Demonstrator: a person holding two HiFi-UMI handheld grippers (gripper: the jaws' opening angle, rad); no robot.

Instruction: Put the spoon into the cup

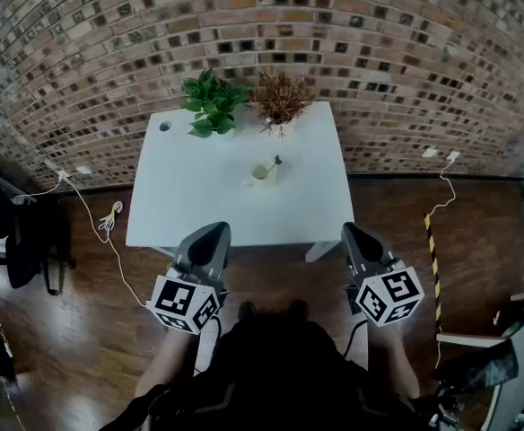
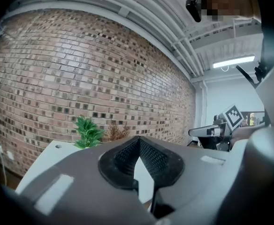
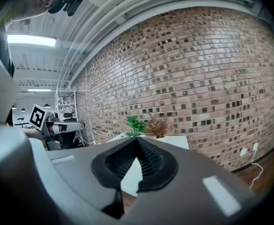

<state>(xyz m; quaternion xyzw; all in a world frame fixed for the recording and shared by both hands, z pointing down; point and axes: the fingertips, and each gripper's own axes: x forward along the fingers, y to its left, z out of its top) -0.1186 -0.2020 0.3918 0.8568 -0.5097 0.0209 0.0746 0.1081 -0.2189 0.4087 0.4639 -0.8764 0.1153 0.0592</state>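
Standing in the cup (image 1: 261, 174) on the table (image 1: 190, 205): spoon (image 1: 275, 162); left gripper (image 1: 211, 233) and right gripper (image 1: 351, 233) both closed, empty.

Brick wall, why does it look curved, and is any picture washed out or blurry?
Head view: the wide lens bows the brick wall into an arc and the corners darken. Left gripper view: the ceiling light blows out white. Right gripper view: the wall bulges, edges black.
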